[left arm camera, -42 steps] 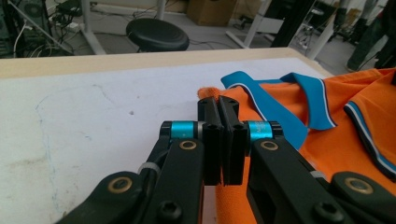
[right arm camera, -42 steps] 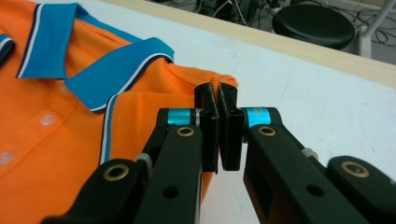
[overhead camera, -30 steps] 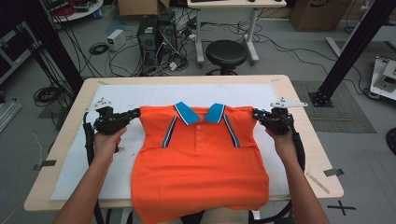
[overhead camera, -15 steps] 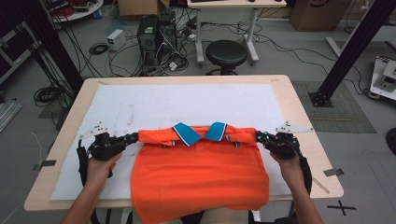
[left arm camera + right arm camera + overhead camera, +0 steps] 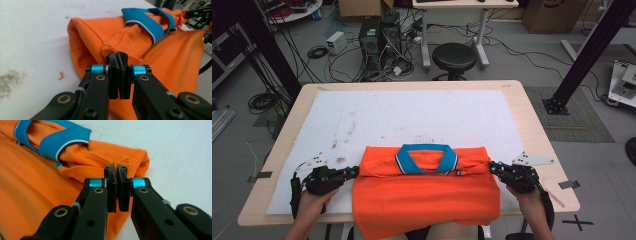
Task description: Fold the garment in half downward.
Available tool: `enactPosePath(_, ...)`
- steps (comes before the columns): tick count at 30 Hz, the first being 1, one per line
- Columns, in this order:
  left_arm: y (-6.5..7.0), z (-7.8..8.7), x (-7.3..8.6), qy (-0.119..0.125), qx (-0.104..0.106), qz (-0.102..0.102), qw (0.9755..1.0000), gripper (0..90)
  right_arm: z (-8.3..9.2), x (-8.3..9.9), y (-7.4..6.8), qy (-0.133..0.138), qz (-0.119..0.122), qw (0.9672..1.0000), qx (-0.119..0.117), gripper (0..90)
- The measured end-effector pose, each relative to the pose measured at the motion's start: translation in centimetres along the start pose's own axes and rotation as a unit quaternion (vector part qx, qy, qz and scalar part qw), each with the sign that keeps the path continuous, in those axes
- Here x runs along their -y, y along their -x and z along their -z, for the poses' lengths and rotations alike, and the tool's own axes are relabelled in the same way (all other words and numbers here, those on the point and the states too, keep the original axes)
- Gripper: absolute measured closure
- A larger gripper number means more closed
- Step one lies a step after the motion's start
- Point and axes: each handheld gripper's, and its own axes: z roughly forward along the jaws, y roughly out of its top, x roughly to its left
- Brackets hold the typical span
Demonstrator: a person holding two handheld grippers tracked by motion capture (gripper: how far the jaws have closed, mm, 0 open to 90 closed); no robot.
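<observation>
A black stool [image 5: 454, 57] stands beyond the white-covered table [image 5: 412, 115].

Both claws, the left claw [image 5: 354, 172] and right claw [image 5: 492, 167], have drawn the orange shirt [image 5: 427, 197] top toward the table's near edge.

Beyond the folded orange shirt [image 5: 427, 195] the white mat [image 5: 412, 115] lies bare to the table's [image 5: 532, 120] far edge.

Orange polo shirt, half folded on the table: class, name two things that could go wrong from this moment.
1. The left gripper and right gripper each pinch only a thin edge of the orange polo shirt; the fabric could slip out and the fold collapse.
2. The shirt's lower part overhangs the table at its near edge; it may slide off, dragging the fold and blue collar askew.
</observation>
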Motion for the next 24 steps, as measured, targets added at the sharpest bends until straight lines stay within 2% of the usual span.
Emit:
enactPosePath(2,-0.2,0.0,0.1,-0.001,0.002,0.004,1.0000,87.5,-0.5,0.4,0.1,-0.021,-0.005,0.9998,-0.005,86.3)
enactPosePath(4,-0.2,-0.1,-0.3,0.008,0.002,0.001,1.0000,86.2,-0.7,0.5,0.1,-0.027,-0.008,0.9996,-0.007,84.0)
enactPosePath(5,-0.3,-0.1,-0.6,0.014,0.000,0.003,0.9999,74.6,-0.8,0.5,0.2,-0.031,-0.010,0.9995,-0.006,78.3)
enactPosePath(7,-0.5,-0.2,-1.3,0.028,-0.009,0.002,0.9996,60.7,-0.7,0.3,0.4,-0.023,-0.018,0.9996,-0.007,71.4)
enactPosePath(8,-0.7,-0.3,-1.8,0.036,-0.015,-0.001,0.9992,50.4,-0.5,-0.2,0.5,-0.006,-0.025,0.9996,-0.006,62.4)
enactPosePath(9,-0.9,-0.5,-2.3,0.041,-0.019,-0.001,0.9990,50.4,-0.5,-0.2,0.5,-0.006,-0.025,0.9996,-0.006,62.4)
enactPosePath(10,-1.3,-0.8,-2.9,0.044,-0.025,-0.001,0.9987,46.8,-0.5,-0.6,0.6,0.001,-0.027,0.9996,0.000,59.4)
enactPosePath(12,-1.7,-1.3,-3.8,0.047,-0.035,0.002,0.9983,43.8,-0.8,-2.1,0.9,0.015,-0.031,0.9994,0.009,55.3)
enactPosePath(16,-2.7,-3.0,-5.3,0.030,-0.051,0.007,0.9982,43.7,-1.8,-3.4,1.2,0.008,-0.017,0.9995,0.026,54.8)
enactPosePath(17,-3.0,-3.3,-5.5,0.024,-0.054,0.007,0.9982,43.7,-2.9,-3.9,1.7,-0.008,-0.014,0.9993,0.033,54.1)
enactPosePath(18,-3.2,-3.8,-5.6,0.012,-0.057,0.012,0.9982,43.7,-2.9,-3.9,1.7,-0.008,-0.014,0.9993,0.033,54.1)
enactPosePath(21,-3.9,-5.3,-5.7,-0.019,-0.060,0.017,0.9978,43.7,-4.7,-4.3,2.4,-0.035,-0.015,0.9986,0.037,51.6)
enactPosePath(22,-4.1,-5.8,-5.7,-0.032,-0.061,0.021,0.9974,43.8,-5.9,-4.3,2.9,-0.057,-0.023,0.9975,0.035,50.7)
enactPosePath(24,-4.3,-6.5,-5.6,-0.047,-0.062,0.023,0.9967,43.9,-6.2,-4.3,3.0,-0.066,-0.022,0.9970,0.033,50.6)
